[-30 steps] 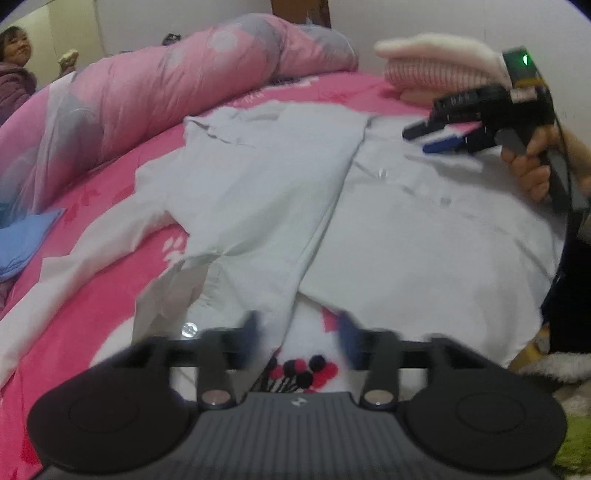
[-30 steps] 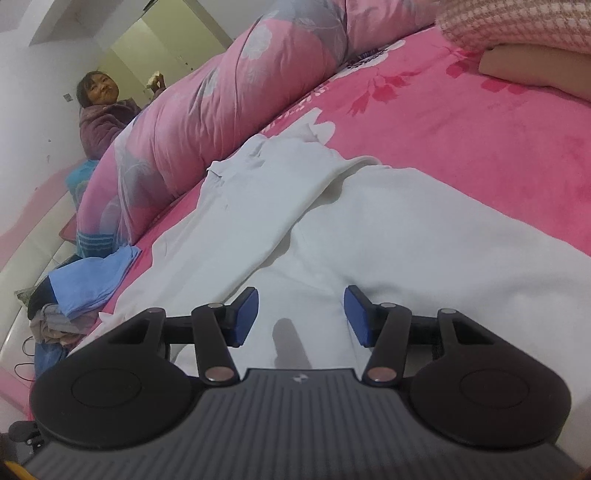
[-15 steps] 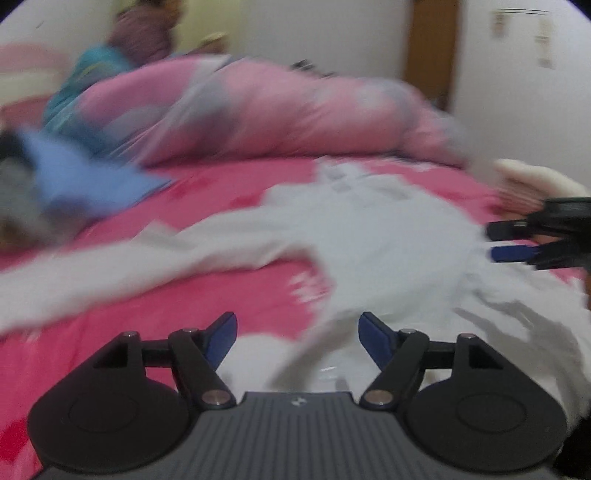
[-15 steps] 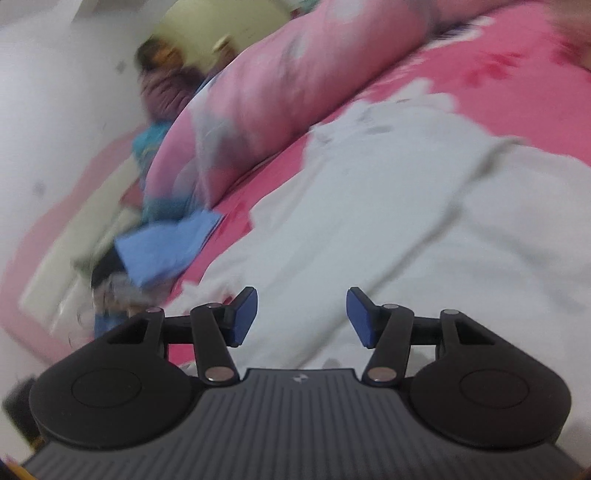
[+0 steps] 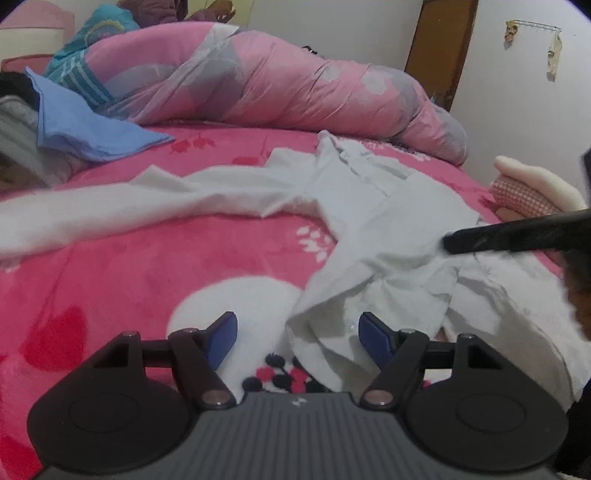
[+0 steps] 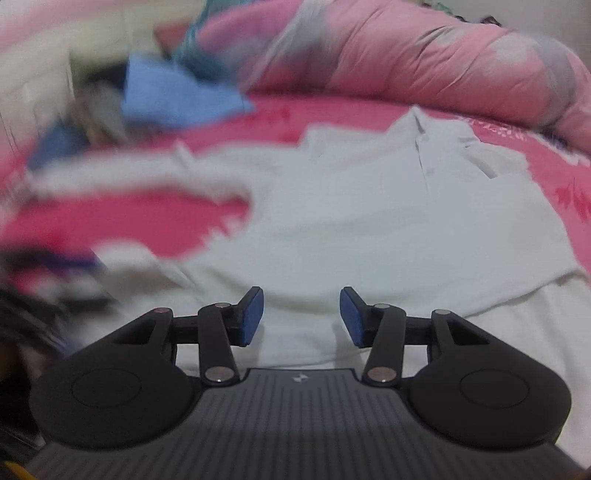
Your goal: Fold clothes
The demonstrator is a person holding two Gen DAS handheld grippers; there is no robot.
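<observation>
A white button shirt [image 5: 369, 206] lies spread on the pink bed [image 5: 147, 266], one long sleeve [image 5: 92, 214] stretched out to the left. My left gripper [image 5: 297, 336] is open at the shirt's near hem. A bunched corner of the hem [image 5: 325, 325] lies between its blue pads, which do not press it. In the right wrist view the shirt [image 6: 369, 221] fills the middle, collar [image 6: 424, 133] at the far end. My right gripper [image 6: 301, 317] hovers over the shirt body with its jaws closing and no cloth pinched between them. Its dark finger [image 5: 498, 236] reaches in from the right, low over the shirt.
A rolled pink and grey quilt [image 5: 295, 81] runs along the far side of the bed. A blue cloth [image 5: 85, 125] and a heap of clothes [image 5: 18, 140] lie at the far left. A folded cream and pink-check stack [image 5: 532, 184] sits at the right. A person [image 5: 155, 7] is behind the quilt.
Both views have rolled level and swung left along the bed. The left jaws have widened and the near hem is now bunched. The right gripper has come lower and nearer over the shirt.
</observation>
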